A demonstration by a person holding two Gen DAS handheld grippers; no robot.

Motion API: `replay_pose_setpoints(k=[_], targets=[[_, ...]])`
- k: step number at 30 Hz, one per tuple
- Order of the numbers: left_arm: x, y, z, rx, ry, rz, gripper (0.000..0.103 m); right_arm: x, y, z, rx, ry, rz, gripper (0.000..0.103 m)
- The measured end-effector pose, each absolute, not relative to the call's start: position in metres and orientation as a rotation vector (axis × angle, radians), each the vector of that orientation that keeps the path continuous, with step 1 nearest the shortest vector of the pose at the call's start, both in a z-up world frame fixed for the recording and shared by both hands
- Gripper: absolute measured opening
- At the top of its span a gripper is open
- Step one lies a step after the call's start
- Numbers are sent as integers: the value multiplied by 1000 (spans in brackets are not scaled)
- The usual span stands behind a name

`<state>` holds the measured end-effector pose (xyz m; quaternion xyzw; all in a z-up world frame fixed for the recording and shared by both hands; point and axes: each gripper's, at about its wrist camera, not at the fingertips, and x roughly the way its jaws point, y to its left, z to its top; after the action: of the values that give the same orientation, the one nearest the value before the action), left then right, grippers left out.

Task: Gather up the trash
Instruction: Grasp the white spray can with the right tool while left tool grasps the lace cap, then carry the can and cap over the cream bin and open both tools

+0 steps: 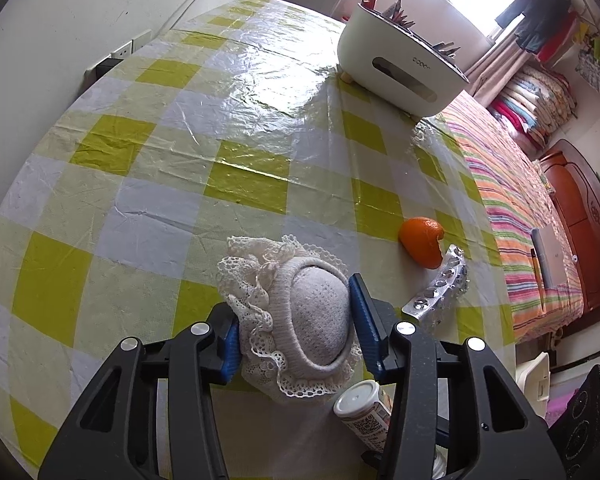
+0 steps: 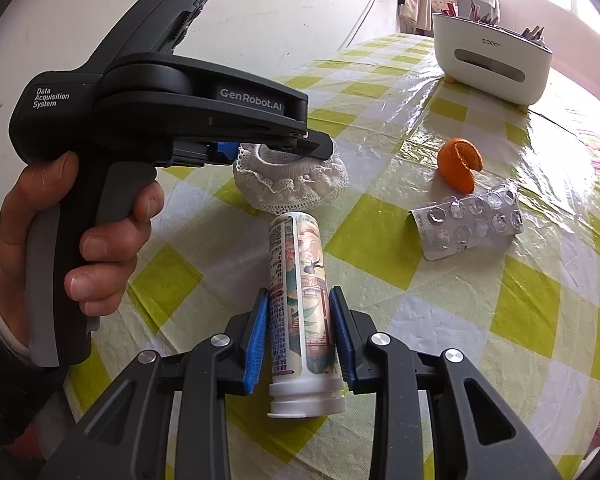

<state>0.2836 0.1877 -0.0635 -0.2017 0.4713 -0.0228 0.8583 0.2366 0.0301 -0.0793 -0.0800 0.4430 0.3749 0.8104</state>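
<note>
right gripper [image 2: 299, 330] pinches a small plastic bottle [image 2: 300, 292] lying on its side on the checked tablecloth [image 2: 440, 320]; long axis runs away from the cam, white cap end nearest, base pointing at the lacy sock [image 2: 292, 178]. bottle is cylindrical w/ a glossy printed label. left gripper [image 1: 296, 320] has its blue pads either side of that bundled knit sock w/ lace trim, pads touching it. curled orange peel [image 2: 460, 162] & a crinkled foil blister pack [image 2: 468, 226], pockets empty, lie near each other to the right. white oval organiser [image 2: 492, 64] at far edge holds pens/pencils. a hand [image 2: 72, 220] grips the left tool's handle.
</note>
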Motion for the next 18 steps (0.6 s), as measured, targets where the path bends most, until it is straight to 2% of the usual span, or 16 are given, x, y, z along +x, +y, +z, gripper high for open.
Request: replay_pose_setpoints(k=[9, 18], targets=[[251, 184, -35, -429, 880, -73, 45, 228, 8, -70, -41, 921, 758, 29], [218, 168, -16, -445, 787, -131, 46, 213, -60, -47, 195, 828, 660, 29]])
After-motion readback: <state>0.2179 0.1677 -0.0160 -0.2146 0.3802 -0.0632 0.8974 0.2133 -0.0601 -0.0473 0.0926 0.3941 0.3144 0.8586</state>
